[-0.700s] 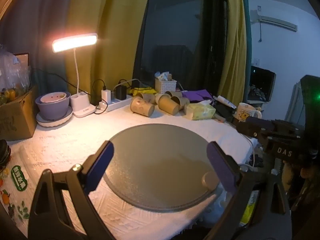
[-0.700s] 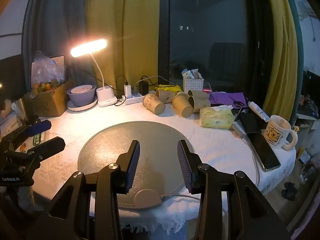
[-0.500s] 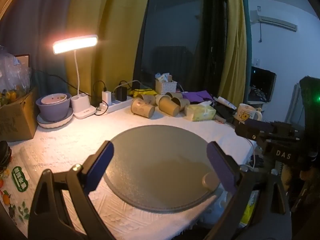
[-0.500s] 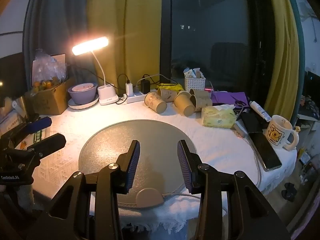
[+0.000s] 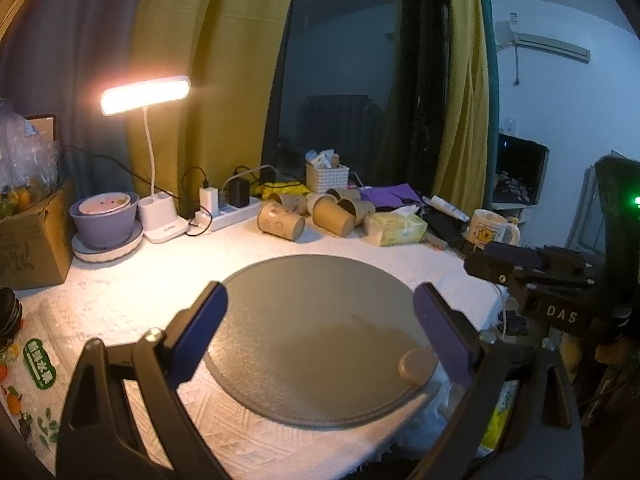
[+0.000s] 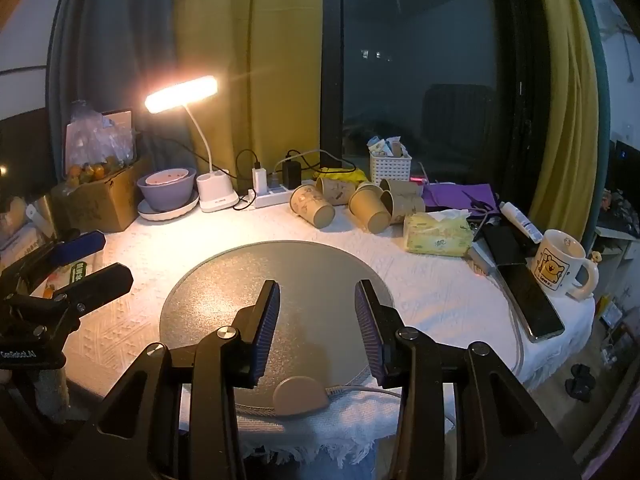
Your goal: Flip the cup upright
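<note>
Several brown paper cups lie on their sides at the back of the table; the nearest one (image 6: pixel 313 206) also shows in the left wrist view (image 5: pixel 281 222), with another (image 6: pixel 370 213) beside it. My left gripper (image 5: pixel 320 312) is open and empty above the near side of the round grey mat (image 5: pixel 316 280). My right gripper (image 6: pixel 316 304) is open and empty above the mat's (image 6: pixel 240 272) front edge. Both grippers are far from the cups. The left gripper shows at the left edge of the right wrist view (image 6: pixel 80 264).
A lit desk lamp (image 6: pixel 182 94), purple bowl on a plate (image 6: pixel 166 190), power strip (image 6: pixel 272 196), white basket (image 6: pixel 390 166), tissue pack (image 6: pixel 436 236), phone (image 6: pixel 528 296) and bear mug (image 6: pixel 558 264) surround the mat. A cardboard box (image 6: pixel 96 196) stands at left.
Both views have shifted slightly; the grippers have drifted a little nearer the table. The jaws have kept their width and the cups have not moved.
</note>
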`<move>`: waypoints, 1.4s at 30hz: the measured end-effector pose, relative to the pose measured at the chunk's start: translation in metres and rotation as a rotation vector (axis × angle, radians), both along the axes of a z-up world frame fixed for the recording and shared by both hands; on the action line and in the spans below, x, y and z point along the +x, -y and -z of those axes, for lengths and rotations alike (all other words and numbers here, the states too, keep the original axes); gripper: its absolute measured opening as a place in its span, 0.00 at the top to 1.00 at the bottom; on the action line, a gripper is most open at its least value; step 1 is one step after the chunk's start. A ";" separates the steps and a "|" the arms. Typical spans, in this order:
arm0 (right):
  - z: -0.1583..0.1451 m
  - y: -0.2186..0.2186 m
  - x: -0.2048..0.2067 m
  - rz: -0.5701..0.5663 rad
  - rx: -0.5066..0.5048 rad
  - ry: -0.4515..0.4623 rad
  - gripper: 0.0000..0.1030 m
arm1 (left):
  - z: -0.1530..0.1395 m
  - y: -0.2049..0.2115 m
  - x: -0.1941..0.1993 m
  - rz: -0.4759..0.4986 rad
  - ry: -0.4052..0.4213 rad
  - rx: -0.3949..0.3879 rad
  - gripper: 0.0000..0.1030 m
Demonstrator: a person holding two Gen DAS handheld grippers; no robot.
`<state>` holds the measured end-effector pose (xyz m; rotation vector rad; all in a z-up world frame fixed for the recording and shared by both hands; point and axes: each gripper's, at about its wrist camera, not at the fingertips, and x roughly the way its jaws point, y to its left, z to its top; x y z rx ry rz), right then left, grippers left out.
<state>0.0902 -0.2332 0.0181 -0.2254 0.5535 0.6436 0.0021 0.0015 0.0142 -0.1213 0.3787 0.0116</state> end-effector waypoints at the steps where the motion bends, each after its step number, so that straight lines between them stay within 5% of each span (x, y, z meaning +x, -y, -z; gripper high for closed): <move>1: 0.001 0.000 0.001 0.001 0.000 0.000 0.60 | 0.000 0.001 0.000 0.001 0.001 0.000 0.08; 42: -0.003 0.001 -0.001 -0.001 0.000 -0.002 0.60 | 0.004 0.006 0.000 0.008 0.006 0.000 0.08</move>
